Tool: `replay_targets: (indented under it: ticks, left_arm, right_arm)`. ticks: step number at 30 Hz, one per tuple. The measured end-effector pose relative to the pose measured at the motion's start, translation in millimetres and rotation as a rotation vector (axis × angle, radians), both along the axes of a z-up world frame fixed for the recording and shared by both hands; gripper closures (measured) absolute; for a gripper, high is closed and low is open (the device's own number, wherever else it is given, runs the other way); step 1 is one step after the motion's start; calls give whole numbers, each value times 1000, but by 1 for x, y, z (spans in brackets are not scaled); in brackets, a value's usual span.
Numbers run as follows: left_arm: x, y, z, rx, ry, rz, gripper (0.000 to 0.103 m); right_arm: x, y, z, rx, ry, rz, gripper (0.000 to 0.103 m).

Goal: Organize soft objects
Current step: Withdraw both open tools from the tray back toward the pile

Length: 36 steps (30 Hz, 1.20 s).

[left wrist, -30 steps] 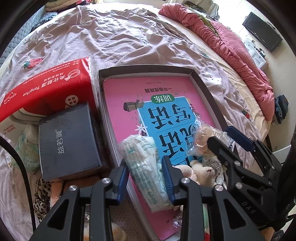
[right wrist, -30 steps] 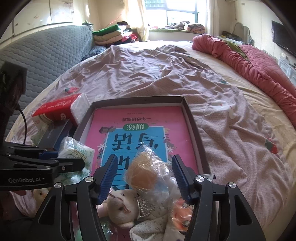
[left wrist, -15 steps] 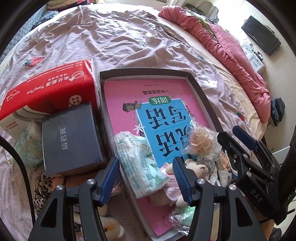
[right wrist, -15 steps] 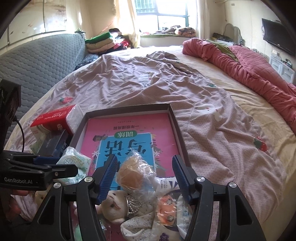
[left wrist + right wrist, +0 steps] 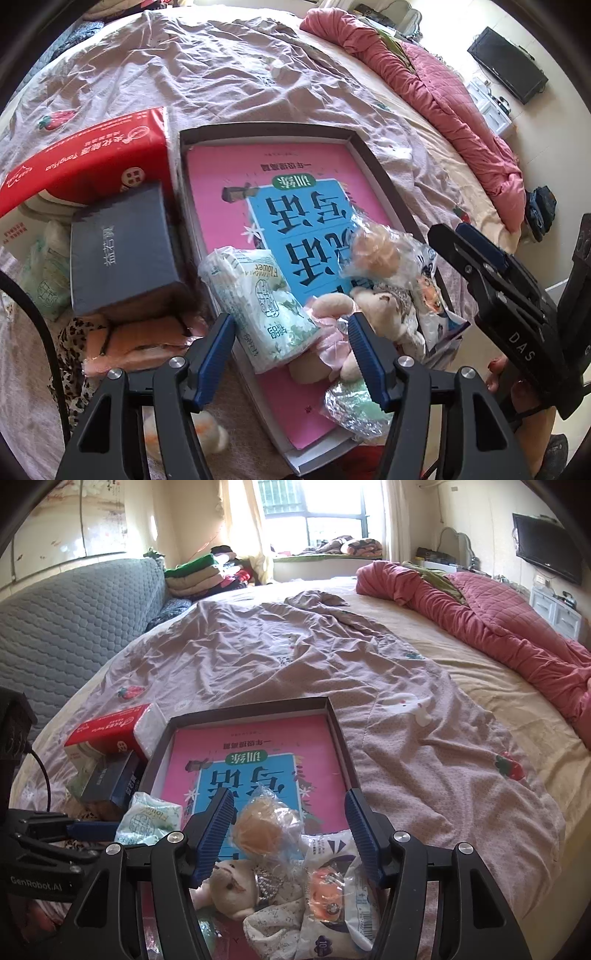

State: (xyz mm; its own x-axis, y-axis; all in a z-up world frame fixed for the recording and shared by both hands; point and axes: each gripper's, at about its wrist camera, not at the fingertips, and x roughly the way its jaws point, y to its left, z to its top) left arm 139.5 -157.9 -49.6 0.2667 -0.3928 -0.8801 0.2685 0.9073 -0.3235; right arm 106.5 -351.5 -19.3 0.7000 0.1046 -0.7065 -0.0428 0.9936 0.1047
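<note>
- The left hand-held gripper [image 5: 291,350] pointed steeply down over the near end of the tray, its jaws having just been opening; the ribbed blue pads stood apart from the tissue pack between them, gripping nothing.
- The right hand-held gripper [image 5: 290,830] tilted down less steeply, jaws wide apart, pads clear of the bagged items below them; fingers of a hand [image 5: 498,373] showed at its base in the left wrist view.
- Between the left pads lay the tissue pack [image 5: 258,299], a soft oblong in crinkly pale-green printed plastic, its long axis running away from the gripper and slanting left, near end over the tray's left wall.
- Just right of it lay a plush toy [image 5: 373,314], cream and fuzzy, with a pink frilled skirt, touching the pack.
- Between the right pads sat a round tan plush ball [image 5: 266,827] inside a clear, wrinkled plastic bag, resting on the plush toy's head.
- A glossy white printed packet [image 5: 343,886] lay beside it, to the right.
- All of these sat at the near end of the shallow dark-walled tray [image 5: 384,181], which held a flat pink and blue book [image 5: 258,177] with its long axis running away from the grippers.
- Left of the tray stood a matte dark box [image 5: 122,251], and beyond it a red tissue package [image 5: 85,155].
- Farther off spread the bed's creased mauve sheet [image 5: 295,653], then a bunched red quilt [image 5: 498,616].
</note>
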Motion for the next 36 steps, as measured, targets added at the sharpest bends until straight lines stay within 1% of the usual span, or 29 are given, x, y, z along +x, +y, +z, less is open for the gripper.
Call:
replay_targets:
  ticks: [4, 6, 9, 13, 15, 21, 27, 36]
  left_arm:
    - [-3, -6, 2, 13, -8, -15, 35]
    - [-5, -8, 3, 20, -11, -17, 34]
    - [-9, -8, 6, 23, -19, -21, 33]
    - [-13, -8, 13, 44, -39, -22, 29]
    - [-15, -7, 16, 49, -44, -20, 28]
    - [-20, -1, 26, 64, -64, -8, 24]
    - [-27, 7, 35, 94, -82, 12, 24]
    - [-39, 14, 49, 121, -119, 21, 24]
  right_arm:
    - [-2, -1, 2, -5, 4, -2, 38]
    - [-3, -1, 3, -6, 2, -3, 33]
    - [-7, -3, 7, -4, -4, -6, 32]
    - [-10, -4, 13, 1, -9, -8, 31]
    - [-13, -4, 16, 2, -14, -8, 29]
    - [-18, -1, 22, 10, -17, -8, 28]
    - [-22, 2, 30, 24, -21, -6, 27]
    - [-29, 3, 38, 15, -31, -27, 27]
